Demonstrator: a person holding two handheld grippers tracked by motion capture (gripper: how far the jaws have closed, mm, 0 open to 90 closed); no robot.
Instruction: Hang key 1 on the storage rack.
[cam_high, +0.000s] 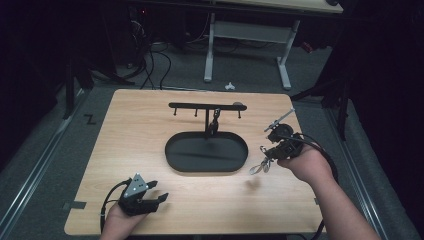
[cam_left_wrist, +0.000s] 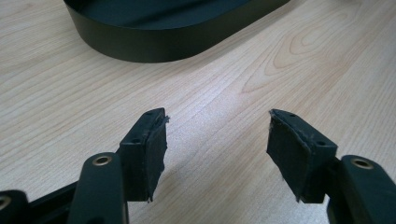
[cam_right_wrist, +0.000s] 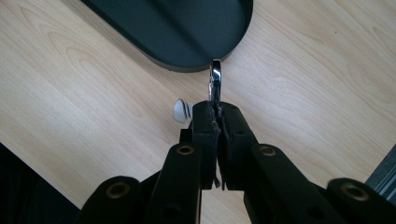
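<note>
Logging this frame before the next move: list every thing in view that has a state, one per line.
Left gripper: jaws open, nothing between them, low over the table.
Right gripper: jaws shut on the metal clip, held above the table.
Metal clip: pinched at one end, loop sticking out past the jaws.
Black tray: flat on the table, looks empty.
Hook rack: upright at the tray's far side, one small item hanging from it.

One wooden bench (cam_high: 150, 120) is counted, spanning the middle of the frame. One black oval tray (cam_high: 206, 152) is seen at the centre, and one black T-shaped rack (cam_high: 206, 107) with four small pegs just above it. One shiny metal clip (cam_high: 260, 166) is counted right of centre. Two grippers are counted: the left gripper (cam_high: 161, 193) at lower left, the right gripper (cam_high: 265, 153) at right.
</note>
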